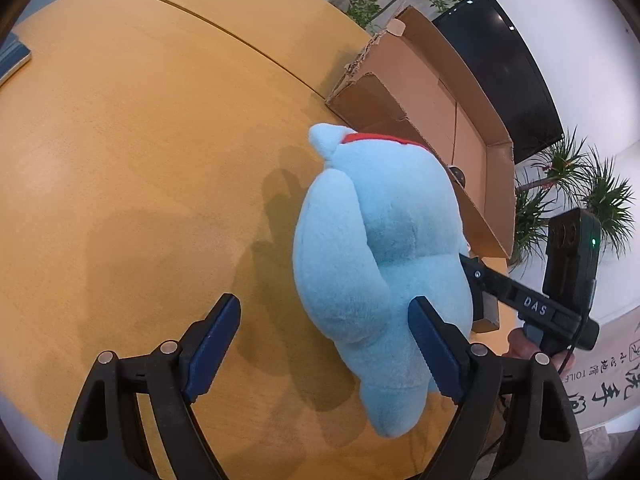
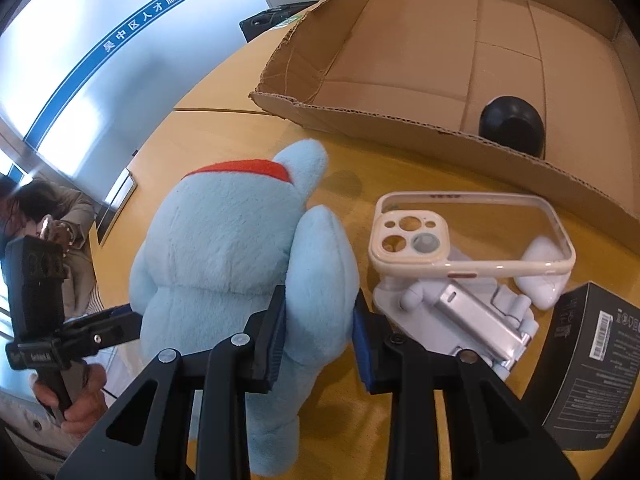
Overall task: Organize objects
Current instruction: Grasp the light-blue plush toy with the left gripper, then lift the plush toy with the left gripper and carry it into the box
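Observation:
A light blue plush toy point(image 1: 380, 240) with a red collar lies on the wooden table point(image 1: 140, 160). My right gripper point(image 2: 320, 336) is shut on one limb of the plush toy point(image 2: 224, 240), the soft limb squeezed between its blue pads. From the left wrist view, that right gripper point(image 1: 474, 280) reaches into the toy's far side. My left gripper point(image 1: 324, 340) stands open low over the table. Its right-hand finger point(image 1: 432, 348) lies against the toy's lower body, and its other finger is over bare wood. In the right wrist view the left gripper point(image 2: 120, 318) sits at the toy's left flank.
An open cardboard box point(image 2: 440, 60) with a black round object point(image 2: 512, 124) inside stands behind the toy. Right of the toy lie a clear phone case point(image 2: 472, 232), a white stand with a silver device point(image 2: 476, 324), a white earbud case point(image 2: 544, 276) and a black carton point(image 2: 592, 364).

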